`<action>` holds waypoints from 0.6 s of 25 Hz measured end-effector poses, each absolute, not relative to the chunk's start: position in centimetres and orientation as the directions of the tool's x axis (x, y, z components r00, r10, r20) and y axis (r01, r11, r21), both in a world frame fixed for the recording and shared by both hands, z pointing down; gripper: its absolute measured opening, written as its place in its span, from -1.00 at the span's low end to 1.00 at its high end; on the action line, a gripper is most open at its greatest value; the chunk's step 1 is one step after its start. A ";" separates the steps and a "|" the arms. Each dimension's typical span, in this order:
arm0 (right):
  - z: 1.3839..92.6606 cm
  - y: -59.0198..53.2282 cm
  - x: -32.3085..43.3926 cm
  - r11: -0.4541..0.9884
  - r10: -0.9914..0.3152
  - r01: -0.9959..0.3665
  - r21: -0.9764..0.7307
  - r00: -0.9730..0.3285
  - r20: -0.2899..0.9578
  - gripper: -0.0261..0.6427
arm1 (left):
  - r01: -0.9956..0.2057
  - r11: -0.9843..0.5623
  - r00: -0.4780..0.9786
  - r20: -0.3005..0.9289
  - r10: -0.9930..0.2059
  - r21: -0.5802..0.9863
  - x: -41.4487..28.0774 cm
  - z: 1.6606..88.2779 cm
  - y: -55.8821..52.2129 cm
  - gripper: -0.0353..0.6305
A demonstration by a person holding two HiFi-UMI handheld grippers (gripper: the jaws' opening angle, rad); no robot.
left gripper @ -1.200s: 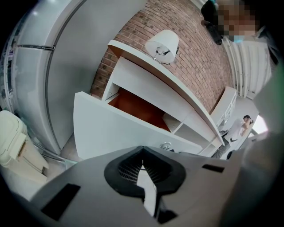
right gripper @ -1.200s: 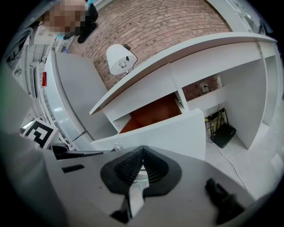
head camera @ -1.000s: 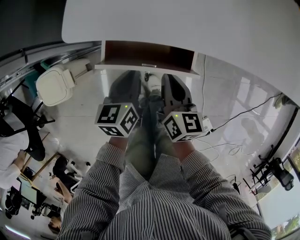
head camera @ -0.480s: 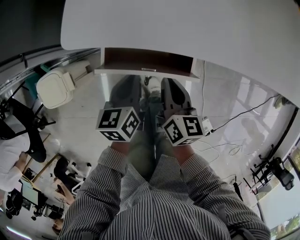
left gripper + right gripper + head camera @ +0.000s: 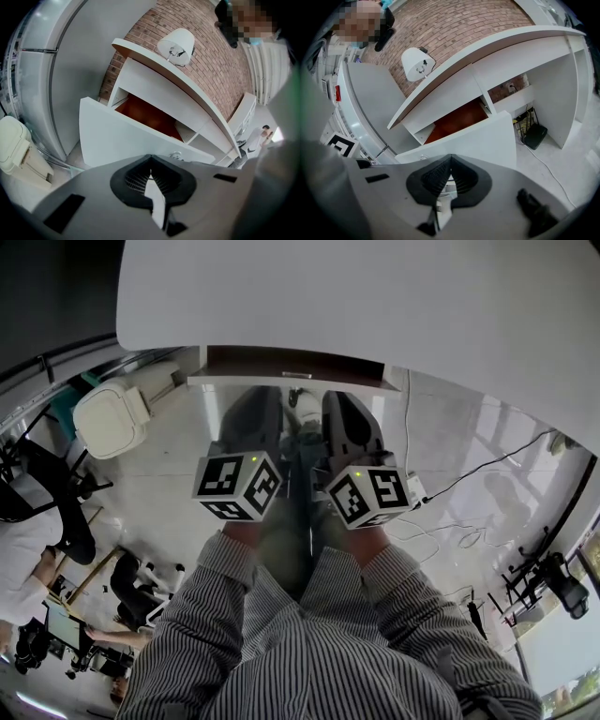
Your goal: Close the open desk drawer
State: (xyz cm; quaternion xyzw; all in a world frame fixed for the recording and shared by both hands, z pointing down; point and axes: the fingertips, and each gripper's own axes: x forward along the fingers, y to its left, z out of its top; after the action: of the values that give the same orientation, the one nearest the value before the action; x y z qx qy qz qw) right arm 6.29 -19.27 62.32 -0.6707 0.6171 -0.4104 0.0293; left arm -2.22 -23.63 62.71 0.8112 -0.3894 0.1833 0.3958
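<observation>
1. The drawer (image 5: 291, 364) sticks partway out from under the white desk top (image 5: 375, 296). Its brown inside shows behind a white front.
2. The left gripper (image 5: 150, 161) points at the drawer front. Its jaws are pressed together with nothing between them.
3. The right gripper (image 5: 450, 161) sits just beside the left one, aimed at the same front. Its jaws are likewise together and empty.
4. Both tips are very near the front, but whether they touch it cannot be told.
5. Striped sleeves (image 5: 216, 615) reach to both grippers.
6. A white lamp (image 5: 176, 43) stands on the desk before a brick wall (image 5: 206, 61).
</observation>
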 end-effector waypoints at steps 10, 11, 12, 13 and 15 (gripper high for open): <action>62.4 -20.8 7.0 -0.221 -0.861 -0.798 -0.560 -0.110 0.497 -0.87 | -0.767 -0.395 0.642 0.597 -0.482 0.505 -1.5 62.8 -25.1 -0.85; 62.3 -20.8 7.0 -0.221 -0.862 -0.797 -0.561 -0.109 0.495 -0.87 | -0.765 -0.396 0.643 0.594 -0.482 0.507 -1.5 62.7 -25.2 -0.86; 62.3 -20.9 7.0 -0.223 -0.863 -0.796 -0.562 -0.107 0.493 -0.87 | -0.764 -0.396 0.645 0.592 -0.483 0.510 -1.5 62.7 -25.3 -0.86; 62.3 -21.1 7.0 -0.224 -0.864 -0.795 -0.563 -0.105 0.492 -0.87 | -0.763 -0.396 0.647 0.589 -0.485 0.512 -1.5 62.7 -25.4 -0.86; 62.5 -21.6 7.0 -0.225 -0.866 -0.795 -0.564 -0.102 0.489 -0.87 | -0.761 -0.396 0.648 0.585 -0.488 0.513 -1.5 62.9 -26.0 -0.86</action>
State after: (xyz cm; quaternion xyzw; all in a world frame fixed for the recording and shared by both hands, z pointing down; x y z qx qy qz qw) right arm 7.04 -21.63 62.49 -0.6685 0.6211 -0.4066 0.0439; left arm -1.47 -26.02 62.93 0.8174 -0.3820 0.1734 0.3948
